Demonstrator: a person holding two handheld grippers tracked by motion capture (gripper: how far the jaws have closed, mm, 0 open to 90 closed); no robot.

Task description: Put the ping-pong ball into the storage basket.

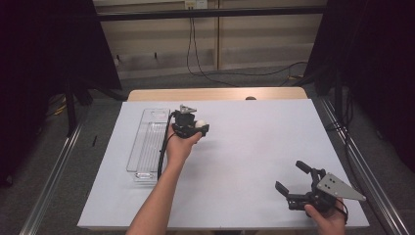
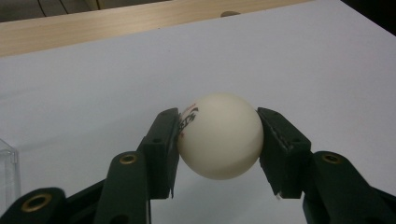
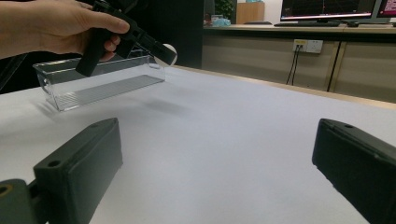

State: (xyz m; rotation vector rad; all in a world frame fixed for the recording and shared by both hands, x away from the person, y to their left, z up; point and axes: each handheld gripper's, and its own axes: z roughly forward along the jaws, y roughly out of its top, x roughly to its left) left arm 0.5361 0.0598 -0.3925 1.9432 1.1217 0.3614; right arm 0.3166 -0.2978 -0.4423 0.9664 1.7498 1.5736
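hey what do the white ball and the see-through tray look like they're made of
Ball: likely matte celluloid or plastic, like a table-tennis ball; smooth, with a printed logo, held in the left tool.
Tray: clear, glossy hard plastic, probably acrylic; the table shows through its walls, and its floor is ribbed.

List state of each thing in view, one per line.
Left gripper: shut on the ball, held above the table.
Ball: white, clamped between the jaws, off the table.
Right gripper: open, holding nothing.
Clear tray: upright on the table, looks empty.
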